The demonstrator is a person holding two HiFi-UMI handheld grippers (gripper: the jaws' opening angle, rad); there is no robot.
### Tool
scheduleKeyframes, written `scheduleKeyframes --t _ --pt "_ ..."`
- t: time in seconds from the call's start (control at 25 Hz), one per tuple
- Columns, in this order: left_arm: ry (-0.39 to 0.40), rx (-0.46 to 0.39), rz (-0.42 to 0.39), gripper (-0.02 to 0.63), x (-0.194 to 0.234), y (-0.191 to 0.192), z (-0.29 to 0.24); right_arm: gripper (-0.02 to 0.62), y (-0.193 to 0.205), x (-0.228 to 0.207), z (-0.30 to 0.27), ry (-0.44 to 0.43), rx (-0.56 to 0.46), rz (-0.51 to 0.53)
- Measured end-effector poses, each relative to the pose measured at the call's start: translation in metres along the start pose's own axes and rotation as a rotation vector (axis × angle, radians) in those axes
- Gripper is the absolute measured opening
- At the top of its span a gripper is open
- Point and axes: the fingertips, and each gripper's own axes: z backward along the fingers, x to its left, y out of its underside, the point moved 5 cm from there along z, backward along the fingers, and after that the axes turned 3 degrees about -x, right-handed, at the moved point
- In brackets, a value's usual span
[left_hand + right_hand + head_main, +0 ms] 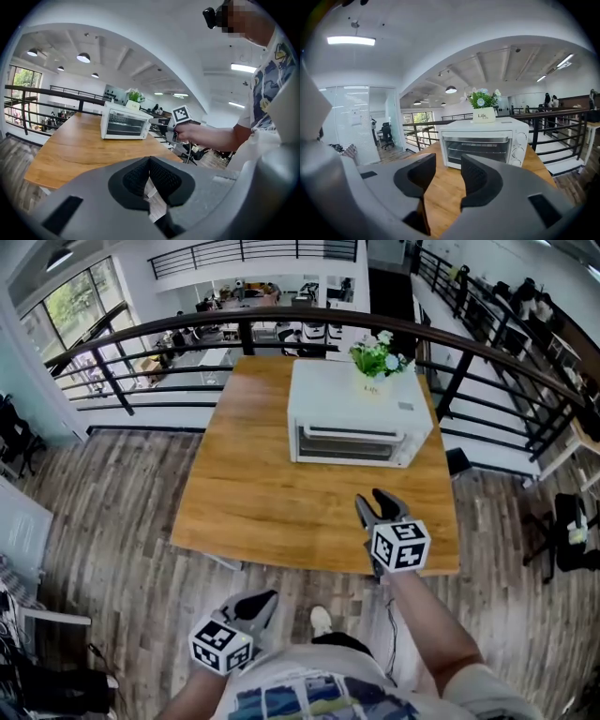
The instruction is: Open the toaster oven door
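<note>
A white toaster oven (356, 418) stands at the far right of the wooden table (262, 493), its glass door (345, 442) closed and facing me. My right gripper (372, 500) hovers over the table's near edge, a short way in front of the door. In the right gripper view the oven (483, 145) shows straight ahead past that gripper (447, 161), whose jaws stand apart with nothing between them. My left gripper (262, 601) hangs low beside my body, off the table. Its pads (140, 176) meet with nothing held.
A small pot of flowers (377, 360) sits on top of the oven. A dark metal railing (141, 334) runs behind and beside the table, with a drop to the floor below. Wood flooring (112, 512) surrounds the table.
</note>
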Motion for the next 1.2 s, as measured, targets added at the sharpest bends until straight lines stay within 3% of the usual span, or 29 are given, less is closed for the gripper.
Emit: scheduleKeyframes --t 0.56,1.2 --pt "-0.152 -0.019 0.046 0.003 0.027 -0.007 -0.014 0.192 -0.048 -0.071 -0.120 0.060 0.001 -0.015" --pt "-0.235 -0.008 0.074 0.003 0.034 -0.006 -0.003 0.190 -0.060 -0.108 -0.175 0.135 0.048 -0.020"
